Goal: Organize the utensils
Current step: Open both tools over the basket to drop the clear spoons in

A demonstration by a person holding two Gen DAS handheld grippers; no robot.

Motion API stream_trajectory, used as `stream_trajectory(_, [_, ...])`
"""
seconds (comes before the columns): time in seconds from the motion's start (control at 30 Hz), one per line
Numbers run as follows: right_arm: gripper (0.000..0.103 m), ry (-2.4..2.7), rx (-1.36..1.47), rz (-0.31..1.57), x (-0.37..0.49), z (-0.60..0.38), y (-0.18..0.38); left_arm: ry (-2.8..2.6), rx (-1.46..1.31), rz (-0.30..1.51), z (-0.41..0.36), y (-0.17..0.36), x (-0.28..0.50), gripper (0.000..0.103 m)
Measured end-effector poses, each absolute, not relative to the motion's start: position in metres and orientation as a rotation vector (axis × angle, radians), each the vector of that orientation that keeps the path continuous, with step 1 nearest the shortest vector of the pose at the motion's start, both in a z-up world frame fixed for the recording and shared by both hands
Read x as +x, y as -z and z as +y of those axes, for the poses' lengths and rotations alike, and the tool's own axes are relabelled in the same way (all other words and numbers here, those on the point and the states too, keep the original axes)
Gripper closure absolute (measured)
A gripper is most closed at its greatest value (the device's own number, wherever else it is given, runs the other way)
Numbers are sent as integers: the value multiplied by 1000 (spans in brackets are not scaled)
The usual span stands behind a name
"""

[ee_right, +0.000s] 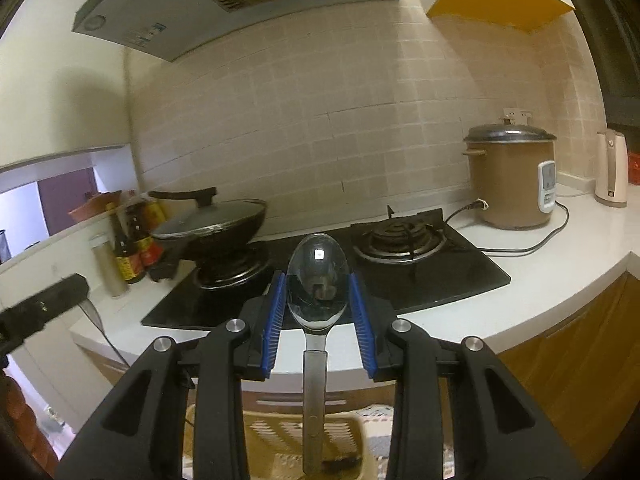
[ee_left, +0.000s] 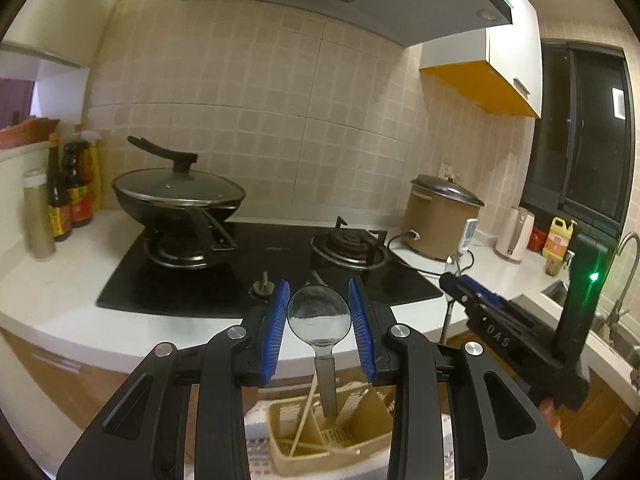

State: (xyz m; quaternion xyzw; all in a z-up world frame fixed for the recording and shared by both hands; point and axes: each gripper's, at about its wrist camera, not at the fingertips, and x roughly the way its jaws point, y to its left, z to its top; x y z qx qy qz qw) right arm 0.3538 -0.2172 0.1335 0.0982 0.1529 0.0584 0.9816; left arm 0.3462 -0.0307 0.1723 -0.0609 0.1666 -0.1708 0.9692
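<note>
Each gripper (ee_left: 319, 322) (ee_right: 319, 308) seemingly clamps a spoon (ee_left: 319, 316) (ee_right: 318, 284) bowl, handle hanging down.

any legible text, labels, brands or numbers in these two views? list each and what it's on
"DAS" (roughly; small raised letters, uncertain): on the black body of the right gripper, seen in the left wrist view.
Sauce bottles: red and yellow labels, print too blurred to read.
Range hood: blue sticker, too small to read.
Yellow jug: label blurred.
Rice cooker: white control panel, markings unreadable.
Nothing else legible.
</note>
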Motion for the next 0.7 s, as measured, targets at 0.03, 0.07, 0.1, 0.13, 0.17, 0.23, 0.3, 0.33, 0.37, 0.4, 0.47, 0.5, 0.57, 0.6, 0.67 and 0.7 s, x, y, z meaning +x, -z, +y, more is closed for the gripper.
stream_trajectory(0.03, [73, -113, 191, 306, 358, -218, -128, 355, -133, 337, -32, -168, 351, 74])
stream_trajectory(0.07, [73, -107, 179, 307, 360, -218, -124, 358, -136, 338, -33, -166, 353, 74])
stream_trajectory(0.1, [73, -106, 165, 309, 363, -217, -118, 356, -138, 343, -34, -162, 357, 74])
stream_trajectory(0.13, [73, -106, 157, 309, 364, -215, -114, 358, -141, 345, -34, -158, 358, 74])
stream_trajectory(0.17, [73, -99, 141, 305, 365, -213, -110, 373, -155, 350, -33, -153, 361, 74])
stream_trajectory(0.23, [73, -89, 117, 294, 366, -210, -103, 398, -184, 359, -32, -147, 365, 74])
stream_trajectory(0.3, [73, -84, 97, 294, 366, -207, -99, 395, -190, 367, -34, -140, 369, 74])
stream_trajectory(0.33, [73, -84, 94, 298, 367, -206, -97, 389, -182, 369, -36, -138, 369, 74])
stream_trajectory(0.37, [73, -87, 96, 301, 367, -206, -95, 391, -176, 371, -36, -137, 369, 74])
stream_trajectory(0.4, [73, -89, 99, 302, 368, -207, -95, 394, -170, 372, -38, -136, 369, 74])
stream_trajectory(0.47, [73, -93, 104, 310, 368, -208, -93, 386, -147, 368, -40, -134, 366, 74])
stream_trajectory(0.5, [73, -94, 106, 312, 367, -208, -92, 383, -135, 370, -41, -135, 365, 74])
stream_trajectory(0.57, [73, -89, 101, 310, 363, -208, -88, 385, -113, 379, -44, -134, 362, 74])
stream_trajectory(0.6, [73, -86, 97, 309, 361, -207, -87, 396, -106, 388, -45, -133, 362, 74])
stream_trajectory(0.67, [73, -79, 83, 306, 355, -207, -82, 399, -88, 405, -51, -129, 363, 73])
stream_trajectory(0.7, [73, -76, 79, 304, 353, -206, -81, 401, -76, 416, -53, -126, 364, 73])
